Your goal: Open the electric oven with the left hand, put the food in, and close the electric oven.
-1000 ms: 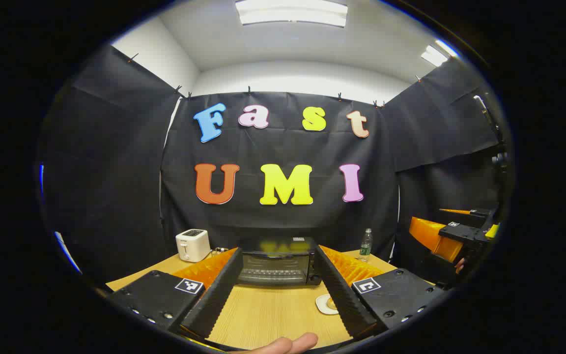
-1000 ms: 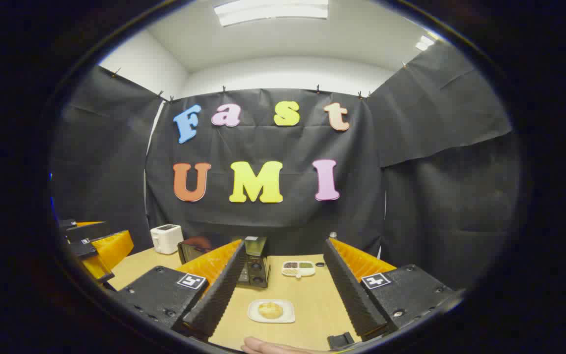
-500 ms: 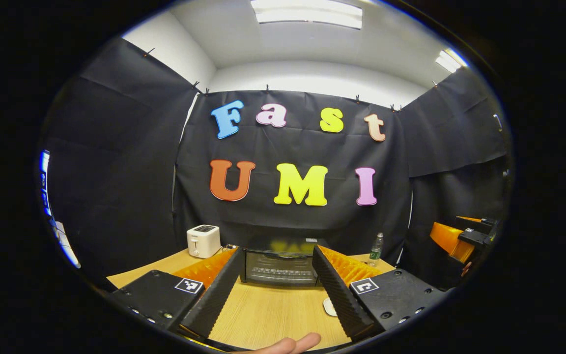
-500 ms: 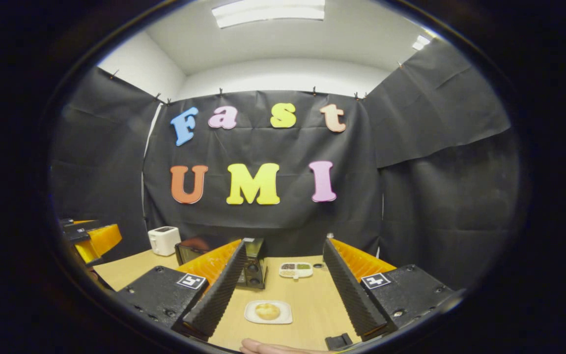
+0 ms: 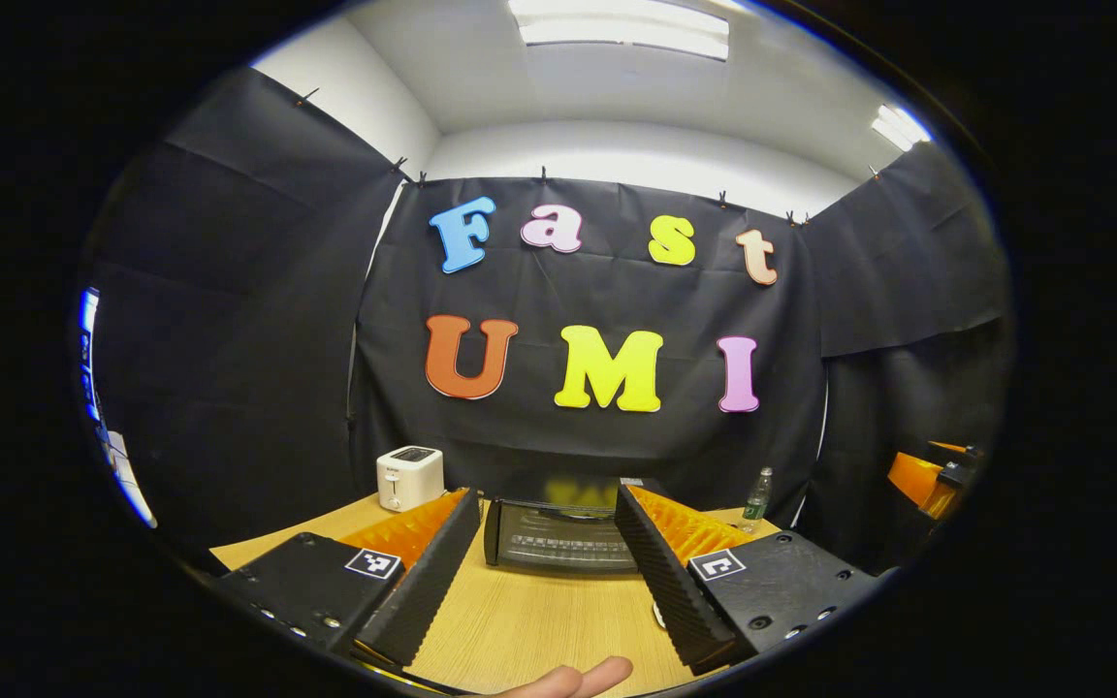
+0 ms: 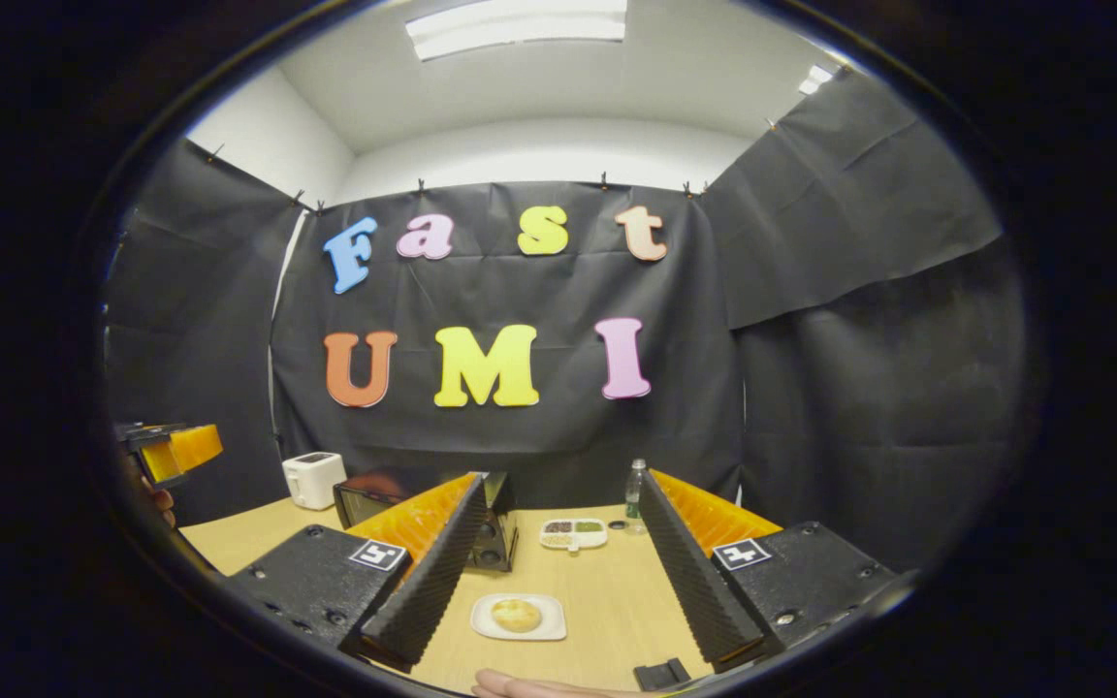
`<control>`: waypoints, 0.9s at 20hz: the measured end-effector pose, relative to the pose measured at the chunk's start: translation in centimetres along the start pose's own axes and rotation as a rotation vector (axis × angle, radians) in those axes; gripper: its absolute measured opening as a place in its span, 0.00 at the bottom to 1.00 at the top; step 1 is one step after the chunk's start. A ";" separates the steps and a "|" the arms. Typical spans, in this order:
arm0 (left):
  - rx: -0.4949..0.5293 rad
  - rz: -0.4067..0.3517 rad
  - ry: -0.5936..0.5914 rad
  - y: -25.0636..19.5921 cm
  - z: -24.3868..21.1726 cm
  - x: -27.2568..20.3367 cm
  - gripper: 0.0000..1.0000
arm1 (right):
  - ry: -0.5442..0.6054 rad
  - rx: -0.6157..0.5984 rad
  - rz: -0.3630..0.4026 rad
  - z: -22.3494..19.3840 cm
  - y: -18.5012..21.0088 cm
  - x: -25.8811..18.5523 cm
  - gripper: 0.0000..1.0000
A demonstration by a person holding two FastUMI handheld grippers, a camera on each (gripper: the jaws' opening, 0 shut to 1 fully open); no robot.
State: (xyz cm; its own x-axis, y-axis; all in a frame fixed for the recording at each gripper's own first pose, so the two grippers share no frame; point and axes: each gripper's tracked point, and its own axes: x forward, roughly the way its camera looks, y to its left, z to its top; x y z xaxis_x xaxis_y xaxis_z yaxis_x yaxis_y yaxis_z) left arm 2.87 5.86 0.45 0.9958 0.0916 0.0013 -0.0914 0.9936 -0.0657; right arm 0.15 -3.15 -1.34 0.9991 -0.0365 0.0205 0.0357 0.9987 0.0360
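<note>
While spread wide and empty, left gripper (image 5: 547, 567) hovers over table (image 5: 529, 620), aimed at shut oven (image 5: 558, 533) ahead. Right gripper (image 6: 558, 572) likewise agape, above bun (image 6: 516, 614) on plate (image 6: 549, 630); toaster (image 5: 409, 477) beside oven.

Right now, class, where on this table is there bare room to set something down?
Bare wood lies in front of the oven, between it and the left hand-held gripper. Another free strip runs between the plate with the bun and the divided snack tray. The back edge is crowded: toaster, oven, tray, bottle.
</note>
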 end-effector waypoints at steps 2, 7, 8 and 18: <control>0.006 -0.005 0.020 0.0 -0.3 2.0 0.92 | 0.008 0.011 0.005 -0.4 -0.2 0.2 0.99; 0.022 -0.090 0.120 -1.9 -3.9 9.5 0.92 | 0.005 0.014 0.020 -0.7 -0.4 0.2 0.99; 0.028 -0.096 0.146 -1.8 -4.6 11.0 0.93 | 0.004 0.011 0.022 -0.8 -0.4 0.3 0.99; 0.063 -0.155 0.311 -4.1 -13.9 25.9 0.93 | -0.021 -0.024 0.056 -1.3 -0.6 0.5 0.99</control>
State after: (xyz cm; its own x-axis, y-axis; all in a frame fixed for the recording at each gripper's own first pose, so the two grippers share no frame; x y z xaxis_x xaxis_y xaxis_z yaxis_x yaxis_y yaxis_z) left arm 29.12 3.20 -13.12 0.9514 -0.0750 -0.2986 0.0701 0.9972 -0.0271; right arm 0.68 -3.73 -2.62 0.9989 0.0187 0.0430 -0.0192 0.9998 0.0103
